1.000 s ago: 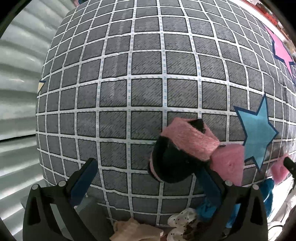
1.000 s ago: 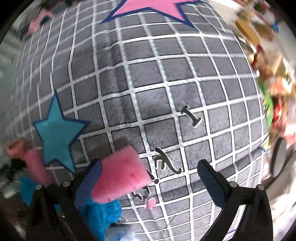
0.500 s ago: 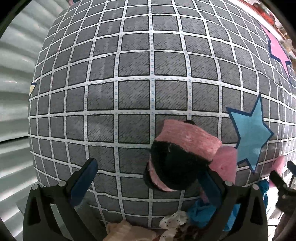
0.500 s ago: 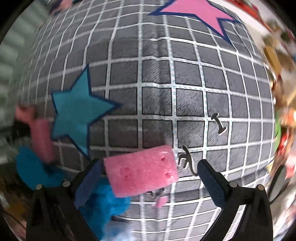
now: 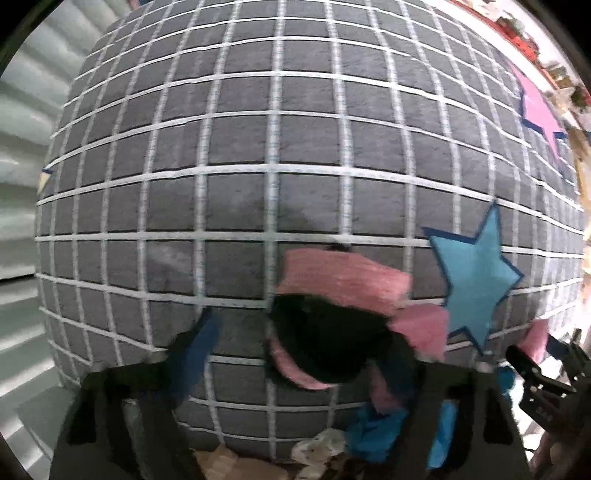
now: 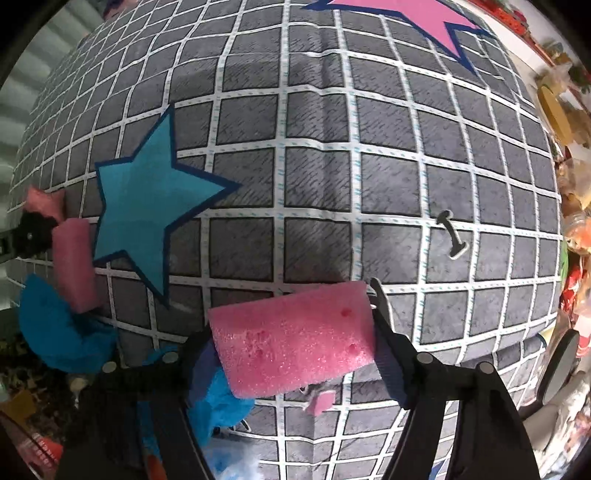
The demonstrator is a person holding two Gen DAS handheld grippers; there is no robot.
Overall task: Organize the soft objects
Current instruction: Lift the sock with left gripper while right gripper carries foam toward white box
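- Right gripper [image 6: 295, 350] points down at a grey rug with a white grid [image 6: 388, 192]; its jaws are closing, and both pads look to be touching the ends of a pink foam block [image 6: 295, 339] lying crosswise between them.
- Pink foam block sits on the near part of the rug, just right of a blue star patch [image 6: 147, 206].
- Small pink scrap [image 6: 321, 400] lies on the rug just near of the block.
- Blue fluffy cloth [image 6: 62, 332] bunched at the near left edge of the rug; a pink foam roll [image 6: 74, 266] lies touching it, left of the star.
- Pink star patch [image 6: 406, 14] at the far edge of the rug.
- Left gripper [image 5: 303, 354] also points down; jaws closing around a black and pink fuzzy item [image 5: 332, 321]. Right finger is against or under it, left finger [image 5: 199, 347] stands clear of it with rug showing between. View is blurred, so contact on the right side is hard to confirm.
- Fuzzy item rests on the rug just left of the same blue star, with the pink foam roll just beside it on its right.
- Right gripper's black frame shows at the left view's right edge.
- Clutter [image 6: 569, 229] beyond the rug's right edge, too blurred to name.
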